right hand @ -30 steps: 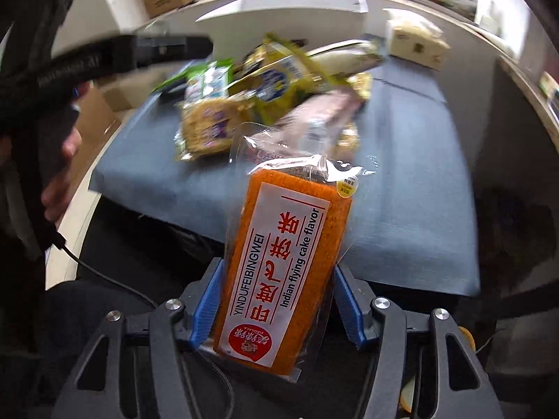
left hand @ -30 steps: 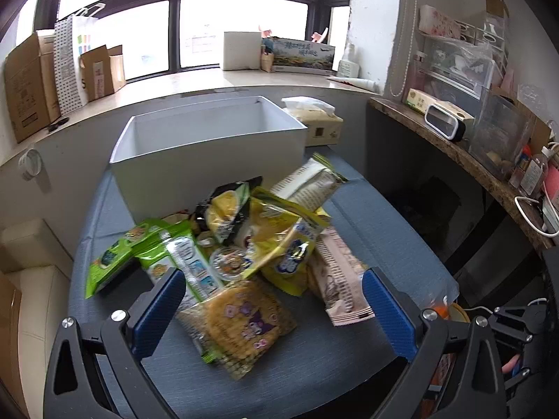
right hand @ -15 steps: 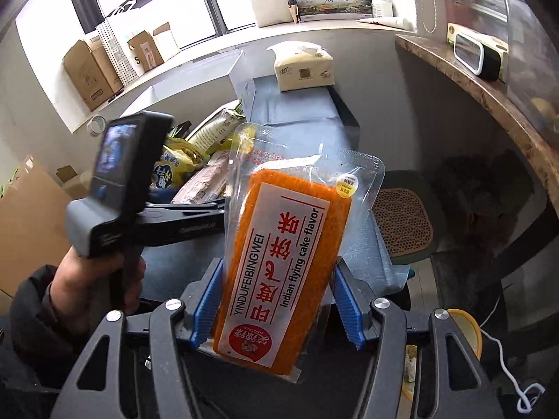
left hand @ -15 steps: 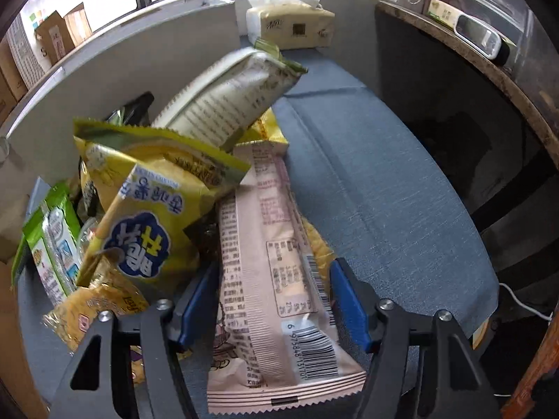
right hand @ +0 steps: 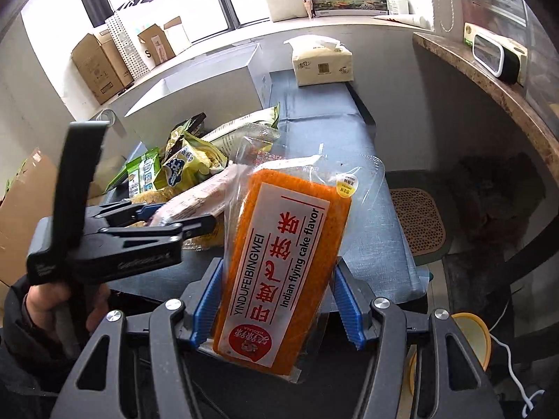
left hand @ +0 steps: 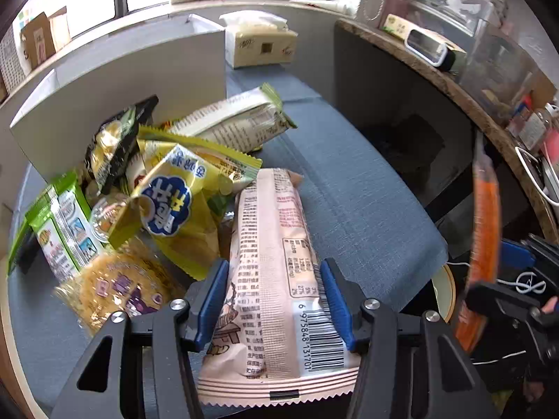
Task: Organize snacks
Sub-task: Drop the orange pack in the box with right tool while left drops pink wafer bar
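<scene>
While closing – left hand-held gripper (left hand: 274,300) clamps pink snack pack (left hand: 270,244) | right grasps orange cake (right hand: 283,269)

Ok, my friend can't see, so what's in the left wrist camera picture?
The left gripper has just been closing on a long pink snack packet lying on a blue-grey table. Beside it is a heap of yellow and green snack bags, with a white box behind.
</scene>
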`<state>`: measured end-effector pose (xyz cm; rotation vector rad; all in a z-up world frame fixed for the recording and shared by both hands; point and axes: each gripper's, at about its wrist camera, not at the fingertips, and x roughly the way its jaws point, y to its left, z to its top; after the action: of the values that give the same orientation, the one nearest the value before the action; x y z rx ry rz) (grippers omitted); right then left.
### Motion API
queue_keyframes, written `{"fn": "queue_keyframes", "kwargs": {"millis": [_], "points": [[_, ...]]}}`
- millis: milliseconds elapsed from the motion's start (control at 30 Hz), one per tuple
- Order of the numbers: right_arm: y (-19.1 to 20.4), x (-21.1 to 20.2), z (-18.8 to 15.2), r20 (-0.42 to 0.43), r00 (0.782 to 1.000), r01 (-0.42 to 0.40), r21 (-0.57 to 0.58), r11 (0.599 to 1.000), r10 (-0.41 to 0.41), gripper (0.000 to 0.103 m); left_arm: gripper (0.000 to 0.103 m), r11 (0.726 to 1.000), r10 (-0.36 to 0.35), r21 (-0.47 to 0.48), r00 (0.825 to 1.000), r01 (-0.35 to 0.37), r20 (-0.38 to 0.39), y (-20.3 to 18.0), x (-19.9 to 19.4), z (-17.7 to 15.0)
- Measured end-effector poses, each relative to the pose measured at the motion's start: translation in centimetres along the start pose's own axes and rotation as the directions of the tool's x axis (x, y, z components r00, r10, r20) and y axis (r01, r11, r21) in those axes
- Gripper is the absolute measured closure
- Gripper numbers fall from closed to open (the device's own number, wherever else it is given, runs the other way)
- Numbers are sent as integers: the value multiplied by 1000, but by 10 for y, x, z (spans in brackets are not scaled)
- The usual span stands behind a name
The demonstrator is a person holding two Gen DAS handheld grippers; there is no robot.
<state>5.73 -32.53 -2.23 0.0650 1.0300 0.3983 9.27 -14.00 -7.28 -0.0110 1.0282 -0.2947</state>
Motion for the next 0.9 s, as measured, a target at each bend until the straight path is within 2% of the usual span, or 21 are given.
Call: {"fn": "queue_keyframes", "kwargs": {"millis": [233, 333, 367, 467, 567, 733, 767, 833, 900], "points": [[7, -1, 6, 17, 1000, -2, -10, 1000, 2, 38, 44, 998, -54, -20, 992, 57, 111, 21, -57, -1], [11, -2, 16, 37, 999, -9, -12, 1000, 9, 38, 44, 992, -113, -31, 981, 119, 159, 32, -87, 2], [13, -3, 20, 42, 999, -9, -10, 1000, 9, 38, 44, 990, -132, -34, 976, 140, 175, 38, -84, 9], [21, -3, 38, 82, 996, -21, -14, 1000, 23, 38, 44, 989, -131, -29, 960, 142, 248, 53, -106, 20], [33, 3, 68, 117, 992, -34, -34, 999, 38, 38, 44, 997, -47, -47, 947, 65, 317, 79, -119, 41], [62, 30, 149, 157, 985, -55, -90, 994, 69, 38, 44, 992, 117, -85, 903, -89, 414, 130, -129, 92], [67, 38, 167, 157, 984, -67, -97, 993, 82, 38, 44, 989, 145, -99, 895, -113, 422, 140, -126, 103], [79, 60, 209, 140, 985, -82, -116, 990, 98, 38, 44, 981, 180, -139, 895, -135, 408, 164, -115, 127], [93, 88, 247, 100, 992, -65, -137, 988, 79, 38, 44, 969, 236, -165, 889, -184, 393, 184, -100, 150]]}}
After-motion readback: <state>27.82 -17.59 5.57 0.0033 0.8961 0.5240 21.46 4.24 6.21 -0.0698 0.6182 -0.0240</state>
